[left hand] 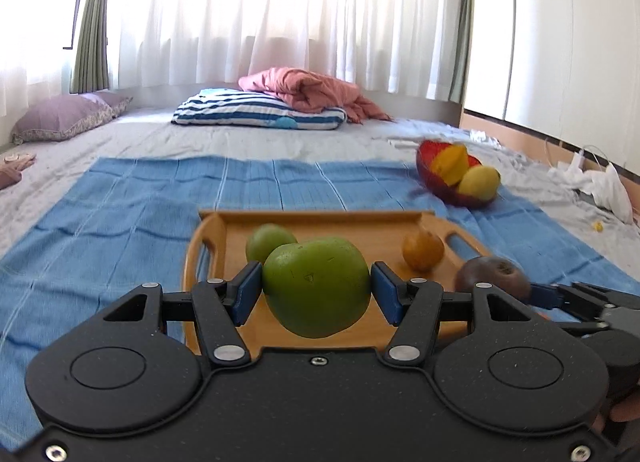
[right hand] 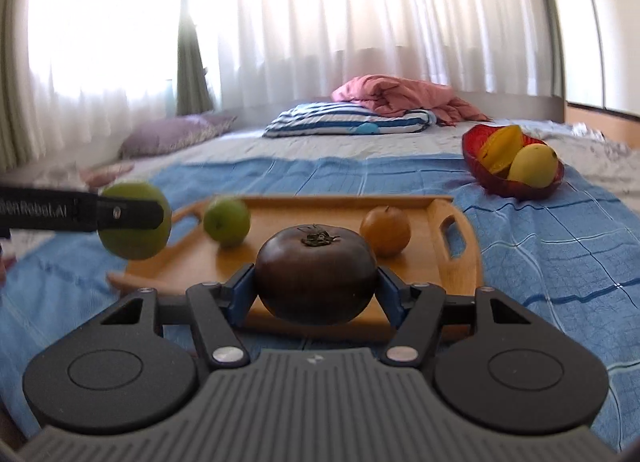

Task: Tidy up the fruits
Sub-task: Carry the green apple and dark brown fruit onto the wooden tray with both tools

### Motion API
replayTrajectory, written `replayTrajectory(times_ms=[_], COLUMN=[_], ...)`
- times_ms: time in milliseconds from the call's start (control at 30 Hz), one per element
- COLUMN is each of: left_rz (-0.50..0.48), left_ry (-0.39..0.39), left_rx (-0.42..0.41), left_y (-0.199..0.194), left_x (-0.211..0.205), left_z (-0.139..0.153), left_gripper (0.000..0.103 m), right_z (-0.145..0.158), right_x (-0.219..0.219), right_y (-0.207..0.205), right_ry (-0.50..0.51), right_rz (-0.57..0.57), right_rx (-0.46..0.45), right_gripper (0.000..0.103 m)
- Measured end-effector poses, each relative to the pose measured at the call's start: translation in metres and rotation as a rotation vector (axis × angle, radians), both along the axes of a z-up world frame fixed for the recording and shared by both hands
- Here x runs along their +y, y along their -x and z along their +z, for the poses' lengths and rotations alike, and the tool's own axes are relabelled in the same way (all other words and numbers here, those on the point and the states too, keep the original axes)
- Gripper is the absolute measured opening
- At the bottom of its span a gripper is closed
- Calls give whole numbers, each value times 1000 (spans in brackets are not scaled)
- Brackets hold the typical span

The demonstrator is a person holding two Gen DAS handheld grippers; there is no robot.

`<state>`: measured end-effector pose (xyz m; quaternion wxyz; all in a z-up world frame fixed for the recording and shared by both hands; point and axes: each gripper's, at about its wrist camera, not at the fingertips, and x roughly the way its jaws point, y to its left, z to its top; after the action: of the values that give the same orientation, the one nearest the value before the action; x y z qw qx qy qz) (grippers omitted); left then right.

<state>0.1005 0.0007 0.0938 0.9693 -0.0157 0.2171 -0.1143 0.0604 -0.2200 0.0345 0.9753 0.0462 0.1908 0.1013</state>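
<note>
My left gripper [left hand: 316, 288] is shut on a large green fruit [left hand: 316, 286], held above the near part of a wooden tray [left hand: 360, 228]. My right gripper [right hand: 316, 286] is shut on a dark brown round fruit [right hand: 316, 274] with a dried stem cap, above the tray's [right hand: 328, 206] near edge. On the tray lie a small green fruit [right hand: 227, 223] and an orange fruit [right hand: 385, 231]. A red bowl [right hand: 472, 150] at the far right holds a starfruit [right hand: 500, 148] and a yellow fruit [right hand: 534, 166]. The left gripper's green fruit also shows in the right wrist view [right hand: 134, 238].
The tray sits on a blue cloth [left hand: 120, 214] spread on a bed. A striped pillow [left hand: 256, 112], a pink blanket [left hand: 312, 88] and a purple pillow [left hand: 60, 118] lie at the back. White clutter [left hand: 600, 182] lies at the right.
</note>
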Motion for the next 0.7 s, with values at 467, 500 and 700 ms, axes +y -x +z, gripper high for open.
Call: replayTrajectory(times_ms=[467, 500, 700], left_rz=[-18, -7, 30], left_ry=[63, 59, 48], left_rx=[-10, -3, 63], left_y=[-109, -117, -165], left_x=[15, 17, 20], left_z=[33, 31, 16], left_gripper=[57, 57, 57], right_z=[68, 65, 47], right_x=[-32, -35, -53], right_y=[-90, -100, -154], right_ry=[-148, -159, -223], right_rz=[-167, -170, -209], right_rx=[-3, 10, 144], right_gripper=[66, 66, 66])
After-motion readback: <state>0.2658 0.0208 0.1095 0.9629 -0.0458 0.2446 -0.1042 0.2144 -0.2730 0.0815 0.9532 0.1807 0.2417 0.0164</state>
